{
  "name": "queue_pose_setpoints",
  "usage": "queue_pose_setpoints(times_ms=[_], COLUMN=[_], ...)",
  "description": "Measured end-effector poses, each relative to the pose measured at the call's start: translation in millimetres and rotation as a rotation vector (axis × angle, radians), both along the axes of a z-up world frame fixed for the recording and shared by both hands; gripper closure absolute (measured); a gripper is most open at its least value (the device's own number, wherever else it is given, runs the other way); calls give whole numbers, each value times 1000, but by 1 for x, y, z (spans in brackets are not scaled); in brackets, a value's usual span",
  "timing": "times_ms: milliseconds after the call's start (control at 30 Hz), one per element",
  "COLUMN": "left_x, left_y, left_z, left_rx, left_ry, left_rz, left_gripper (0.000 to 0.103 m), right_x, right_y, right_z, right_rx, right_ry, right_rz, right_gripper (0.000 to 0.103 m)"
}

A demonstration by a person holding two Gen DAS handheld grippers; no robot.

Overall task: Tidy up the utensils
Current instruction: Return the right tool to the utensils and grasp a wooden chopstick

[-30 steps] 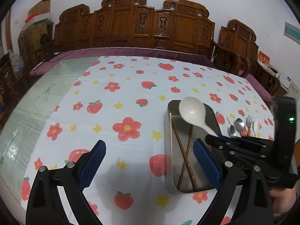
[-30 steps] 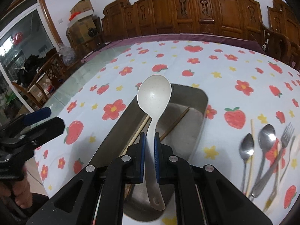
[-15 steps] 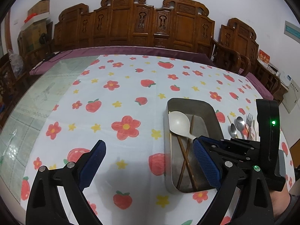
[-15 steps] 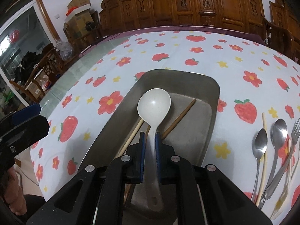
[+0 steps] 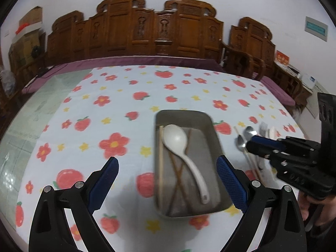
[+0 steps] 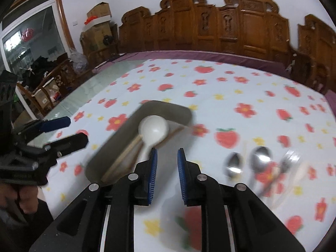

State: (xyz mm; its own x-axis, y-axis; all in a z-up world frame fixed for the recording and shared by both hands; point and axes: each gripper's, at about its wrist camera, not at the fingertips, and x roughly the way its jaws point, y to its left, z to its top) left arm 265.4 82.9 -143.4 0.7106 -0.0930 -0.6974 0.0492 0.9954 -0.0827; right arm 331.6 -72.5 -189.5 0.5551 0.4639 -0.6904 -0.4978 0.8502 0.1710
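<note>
White spoon now released, lying in tray; right gripper fingers opening, empty; left gripper wide.

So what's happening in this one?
A person with a gripper in each hand is sorting utensils into a metal tray on a flowered tablecloth. The white spoon lies in the tray on the chopsticks. The right gripper is opening with nothing between its fingers. The left gripper is open and empty. Metal spoons and a fork wait beside the tray.
</note>
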Motion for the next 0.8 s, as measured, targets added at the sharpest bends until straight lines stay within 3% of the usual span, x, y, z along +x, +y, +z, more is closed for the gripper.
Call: queue_pose_setpoints(times_ms=[200, 367, 600, 800], left_x=[-2, -5, -10, -11], left_y=[-32, -52, -71, -79], left_z=[-1, -6, -13, -16], left_rx=[-18, -16, -6, 0], left_ry=[-10, -9, -12, -18], left_rz=[-54, -86, -108, -119], left_gripper=[13, 13, 13, 13], right_x=[-14, -20, -9, 13], right_y=[-61, -86, -74, -60], right_z=[0, -23, -57, -81], right_rx=[-56, -73, -79, -142], right_ry=[-34, -19, 35, 64], right_rz=[-81, -138, -111, -95], right_gripper=[81, 81, 81, 82])
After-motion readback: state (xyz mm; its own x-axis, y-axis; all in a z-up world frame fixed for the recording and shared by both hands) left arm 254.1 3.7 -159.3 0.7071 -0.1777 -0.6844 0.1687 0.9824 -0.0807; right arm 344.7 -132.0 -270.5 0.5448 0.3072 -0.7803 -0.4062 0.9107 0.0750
